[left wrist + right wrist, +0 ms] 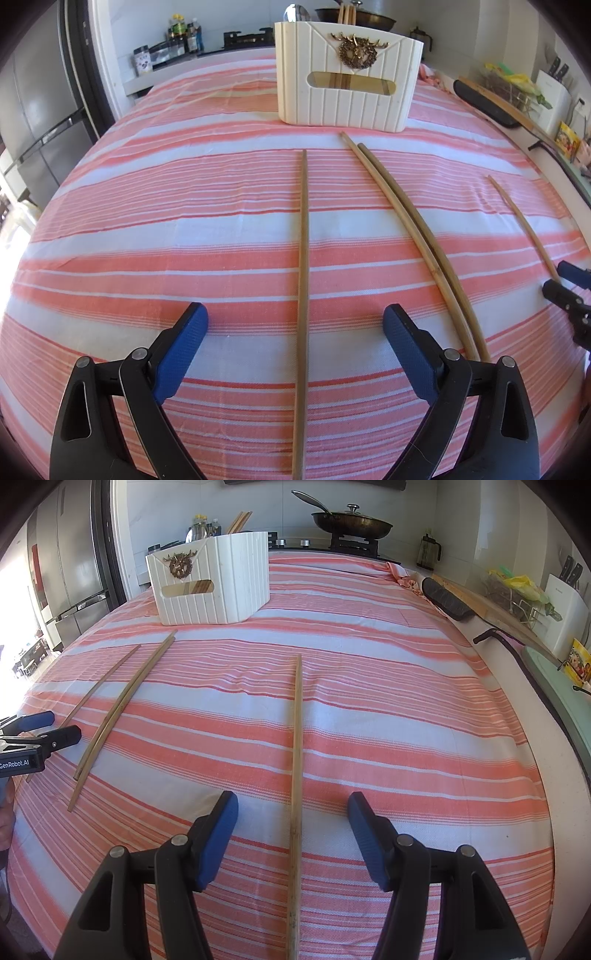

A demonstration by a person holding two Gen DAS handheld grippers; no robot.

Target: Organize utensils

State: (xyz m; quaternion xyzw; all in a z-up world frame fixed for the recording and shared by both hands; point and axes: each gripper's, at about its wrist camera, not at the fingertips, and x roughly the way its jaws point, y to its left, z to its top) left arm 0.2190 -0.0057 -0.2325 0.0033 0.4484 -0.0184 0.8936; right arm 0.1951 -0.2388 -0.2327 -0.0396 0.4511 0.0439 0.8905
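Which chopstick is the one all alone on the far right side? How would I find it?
Start at the white utensil holder with the gold deer badge, standing on the pink striped cloth. Four chopsticks lie loose in front of it; go right, past the touching pair. The lone chopstick lies apart from the rest, running straight between the right gripper's open blue fingers.

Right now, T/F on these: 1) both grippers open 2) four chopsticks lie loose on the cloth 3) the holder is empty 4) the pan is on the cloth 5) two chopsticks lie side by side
1) True: left gripper and right gripper are open, each straddling a chopstick.
2) True.
3) False: the holder already has chopsticks and a spoon.
4) False: the pan sits on the stove behind.
5) True: the pair.
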